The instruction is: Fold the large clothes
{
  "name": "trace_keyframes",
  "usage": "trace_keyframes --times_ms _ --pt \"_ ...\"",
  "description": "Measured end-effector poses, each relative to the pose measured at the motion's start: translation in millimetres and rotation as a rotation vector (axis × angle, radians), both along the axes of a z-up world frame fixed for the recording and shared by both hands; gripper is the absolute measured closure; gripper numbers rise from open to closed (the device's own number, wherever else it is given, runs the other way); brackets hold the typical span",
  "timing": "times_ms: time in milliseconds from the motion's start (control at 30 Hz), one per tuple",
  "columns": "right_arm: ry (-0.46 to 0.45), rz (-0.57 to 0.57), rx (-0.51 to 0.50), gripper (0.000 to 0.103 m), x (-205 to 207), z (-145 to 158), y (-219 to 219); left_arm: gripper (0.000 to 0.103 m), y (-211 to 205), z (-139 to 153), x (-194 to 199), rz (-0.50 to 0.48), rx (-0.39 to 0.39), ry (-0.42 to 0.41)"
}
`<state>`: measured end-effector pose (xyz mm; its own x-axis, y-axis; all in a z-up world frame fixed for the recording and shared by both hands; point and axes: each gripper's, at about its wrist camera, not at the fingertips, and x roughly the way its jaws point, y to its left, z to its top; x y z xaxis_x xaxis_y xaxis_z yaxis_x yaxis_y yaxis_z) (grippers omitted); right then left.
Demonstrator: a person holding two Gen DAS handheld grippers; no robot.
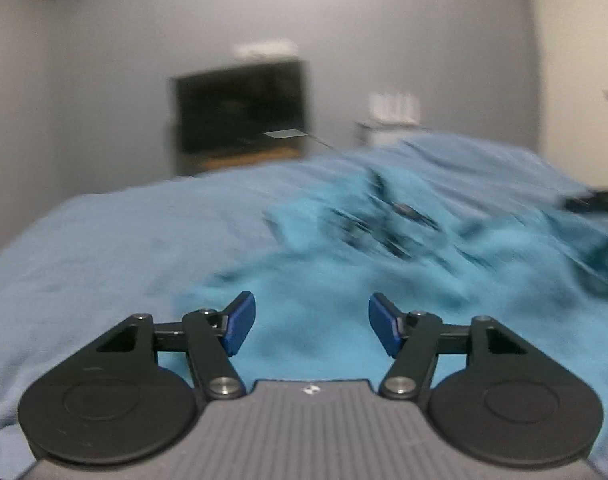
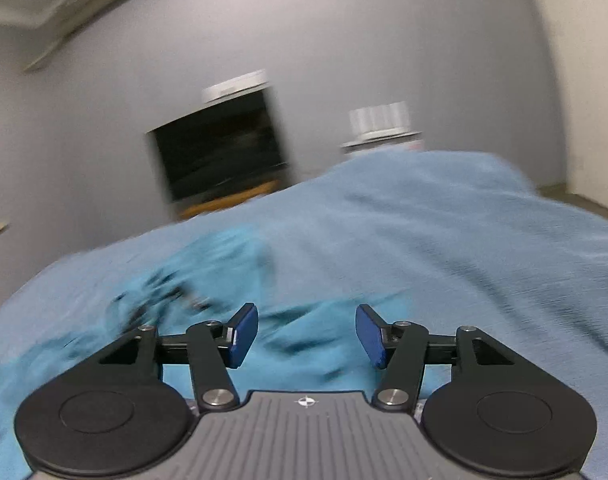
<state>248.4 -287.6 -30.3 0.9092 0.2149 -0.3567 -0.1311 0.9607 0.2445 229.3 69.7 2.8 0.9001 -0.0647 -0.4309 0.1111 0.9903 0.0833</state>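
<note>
Our left gripper (image 1: 312, 324) and right gripper (image 2: 307, 330) hover, jaws spread, over the crumpled turquoise garment (image 1: 344, 280) (blurred) on the bed (image 1: 104, 240).

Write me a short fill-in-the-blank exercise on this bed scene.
1. Both the left gripper and the right gripper have their jaws ____.
2. The crumpled garment is bright ____.
3. The garment lies on a pale blue ____.
4. The dark screen stands against the ____.

Missing: open; blue; blanket; wall
</note>
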Motion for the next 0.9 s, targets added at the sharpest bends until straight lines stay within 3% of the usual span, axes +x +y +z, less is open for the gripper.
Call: trace_keyframes --times_ms 100,167,267,300,367,400,433,533,600,633,767,833,900 --pt "0.060 0.137 -0.094 0.047 0.6 -11.9 30.2 0.039 -19.8 -32.1 7.4 -0.052 0.116 0.095" --pt "0.126 0.196 -0.163 0.047 3.0 -25.6 44.8 0.038 -20.3 -51.8 9.0 -0.024 0.204 0.156" --pt "0.183 0.108 -0.331 0.045 0.8 -46.6 48.7 0.036 9.0 -59.5 5.8 0.073 0.135 0.192" --pt "0.194 0.057 -0.337 0.038 1.1 -50.7 39.5 0.036 19.6 -56.4 3.1 0.114 0.108 0.193" --pt "0.207 -0.047 -0.242 0.043 -3.4 -50.9 12.1 0.036 35.0 -53.4 -2.1 0.177 0.092 0.189" --pt "0.208 -0.108 -0.205 0.057 -6.1 -47.9 -1.5 0.036 41.6 -52.3 -6.9 0.216 0.101 0.190" --pt "0.209 -0.155 -0.178 0.059 -6.5 -45.8 -12.6 0.033 46.9 -53.4 -10.0 0.246 0.112 0.195" --pt "0.227 -0.320 -0.076 0.056 -18.4 -39.9 -50.4 0.030 61.1 -53.0 -20.4 0.320 0.101 0.216" --pt "0.227 -0.375 0.023 0.043 -31.8 -34.0 -70.8 0.030 65.7 -44.4 -30.8 0.349 0.066 0.207" --pt "0.223 -0.387 0.057 0.042 -39.6 -29.4 -77.4 0.030 62.3 -36.8 -34.1 0.355 0.057 0.191" --pt "0.178 -0.267 0.034 0.040 -62.8 -11.9 -60.8 0.029 46.7 -9.7 -73.7 0.280 -0.035 0.094" --pt "0.183 -0.140 -0.007 0.036 -73.8 -9.4 -40.2 0.028 30.0 -3.9 -82.7 0.196 -0.071 0.089" --pt "0.210 -0.011 -0.062 0.035 -72.1 -11.0 -12.6 0.028 9.1 -5.6 -87.3 0.107 -0.050 0.114"
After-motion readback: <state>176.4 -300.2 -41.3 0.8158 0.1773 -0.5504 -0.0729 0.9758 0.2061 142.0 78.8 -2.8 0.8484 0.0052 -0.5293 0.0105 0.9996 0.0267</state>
